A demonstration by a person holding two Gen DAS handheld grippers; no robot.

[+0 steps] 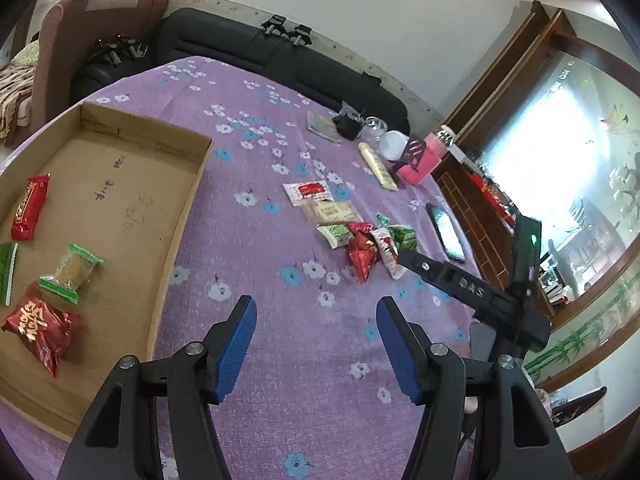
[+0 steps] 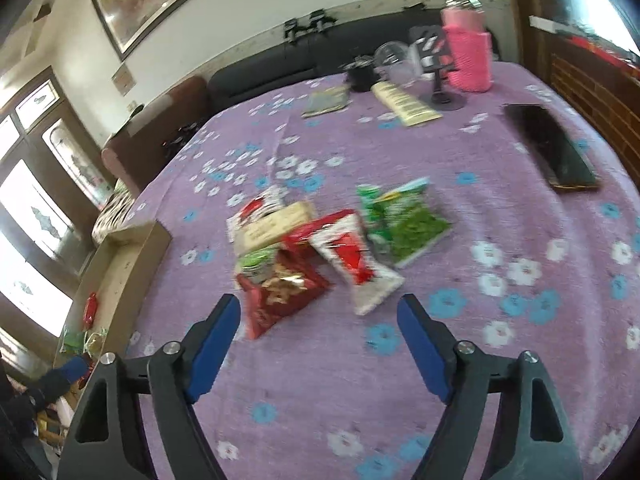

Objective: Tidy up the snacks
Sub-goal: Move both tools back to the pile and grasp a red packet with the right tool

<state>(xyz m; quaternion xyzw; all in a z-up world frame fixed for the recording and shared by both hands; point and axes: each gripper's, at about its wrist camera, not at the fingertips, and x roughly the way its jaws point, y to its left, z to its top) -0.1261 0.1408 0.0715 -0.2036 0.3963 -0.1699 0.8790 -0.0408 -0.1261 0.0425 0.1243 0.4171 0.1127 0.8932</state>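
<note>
Four snacks lie in the cardboard tray (image 1: 120,152); a loose pile (image 2: 320,248) remains on the bench (image 1: 280,320), so sorting is judged part done. Both left tongs (image 1: 316,344) and right tongs (image 2: 320,344) stand spread, empty. Nearest red packet (image 2: 280,296) lies diagonally, long axis running toward the left finger of the right tongs.

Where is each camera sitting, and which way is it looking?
Left wrist: sits on the left gripper, looking down across the purple tablecloth at the cardboard tray; its own open blue fingers and the right gripper show.
Right wrist: sits on the right gripper, looking at the snack pile; its open fingers show.
Shared: snack pile, tray, phone, pink bottle.
</note>
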